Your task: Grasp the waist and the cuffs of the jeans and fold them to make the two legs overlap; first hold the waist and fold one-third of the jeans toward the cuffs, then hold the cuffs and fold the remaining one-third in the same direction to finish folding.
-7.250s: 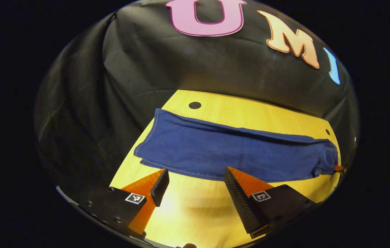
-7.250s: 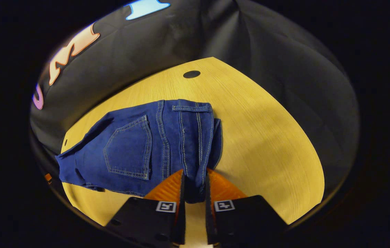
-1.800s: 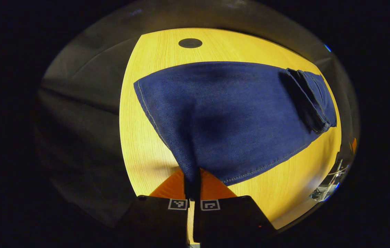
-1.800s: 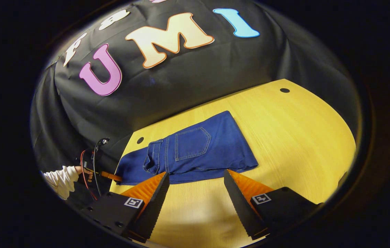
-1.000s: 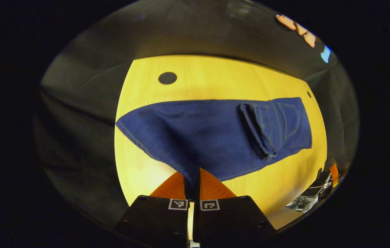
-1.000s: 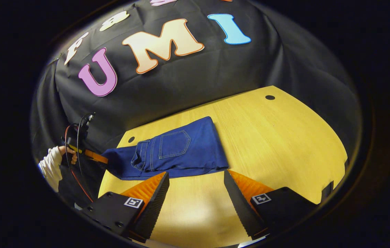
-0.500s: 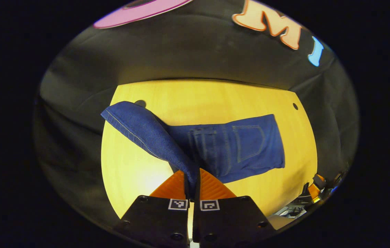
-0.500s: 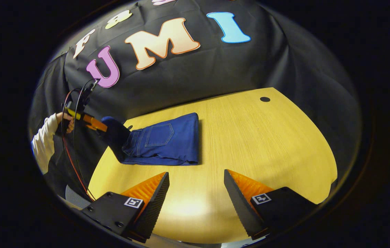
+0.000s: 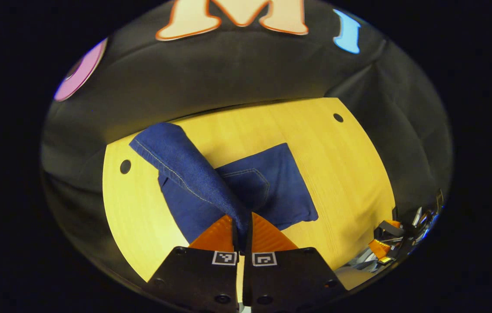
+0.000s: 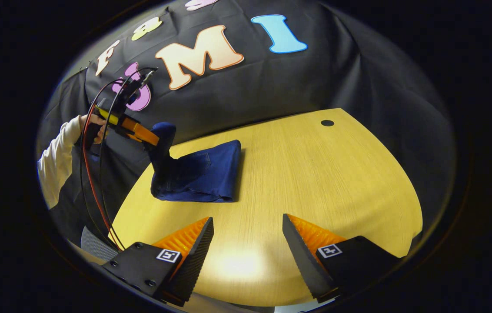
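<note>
Left gripper view: cuff end of the jeans vanishes between the left gripper fingers, so the pinched edge is hidden. The lifted leg covers the waistband and part of the back pocket. Clutter at 4 o'clock is too small and warped to identify.

Right gripper view: the person's sleeve is cut off at 9 o'clock; the raised denim hides the far gripper's tips.
</note>
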`<state>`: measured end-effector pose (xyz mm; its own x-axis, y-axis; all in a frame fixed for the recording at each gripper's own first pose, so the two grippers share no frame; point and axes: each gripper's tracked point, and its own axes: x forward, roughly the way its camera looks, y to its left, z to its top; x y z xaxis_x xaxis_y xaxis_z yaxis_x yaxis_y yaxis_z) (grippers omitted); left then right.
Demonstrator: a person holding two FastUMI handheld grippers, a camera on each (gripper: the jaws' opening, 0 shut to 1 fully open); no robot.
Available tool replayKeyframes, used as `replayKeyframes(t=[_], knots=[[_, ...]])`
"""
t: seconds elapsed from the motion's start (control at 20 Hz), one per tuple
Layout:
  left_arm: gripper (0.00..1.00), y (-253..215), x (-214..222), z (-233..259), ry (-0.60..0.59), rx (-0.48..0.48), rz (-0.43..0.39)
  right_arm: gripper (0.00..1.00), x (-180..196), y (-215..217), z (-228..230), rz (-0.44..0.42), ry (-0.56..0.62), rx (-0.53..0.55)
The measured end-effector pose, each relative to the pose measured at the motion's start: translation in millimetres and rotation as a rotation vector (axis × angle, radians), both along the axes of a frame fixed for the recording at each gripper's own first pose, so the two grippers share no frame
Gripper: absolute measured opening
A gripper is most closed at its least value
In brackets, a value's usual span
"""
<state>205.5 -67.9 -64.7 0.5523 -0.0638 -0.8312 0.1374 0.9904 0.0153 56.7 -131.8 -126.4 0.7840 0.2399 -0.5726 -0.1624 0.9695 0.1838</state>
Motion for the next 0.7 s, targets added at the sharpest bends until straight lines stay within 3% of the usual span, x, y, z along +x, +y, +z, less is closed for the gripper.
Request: replayKeyframes(t=[0.25,0.3,0.35,0.7], knots=[[0.0,-19,2,-64,0.097,0.121,-0.063,0.98,-7,-21,-9,-0.027,0.021,-0.021],[0.0,-23,1,-76,0.114,0.15,-0.078,0.94,-7,-25,-9,-0.035,0.021,-0.021],[0.0,-27,-1,-86,0.129,0.175,-0.095,0.98,-6,-29,-10,-0.044,0.022,-0.019],[0.02,-43,-2,-117,0.17,0.25,-0.142,0.98,-8,-40,-11,-0.088,0.029,-0.019]])
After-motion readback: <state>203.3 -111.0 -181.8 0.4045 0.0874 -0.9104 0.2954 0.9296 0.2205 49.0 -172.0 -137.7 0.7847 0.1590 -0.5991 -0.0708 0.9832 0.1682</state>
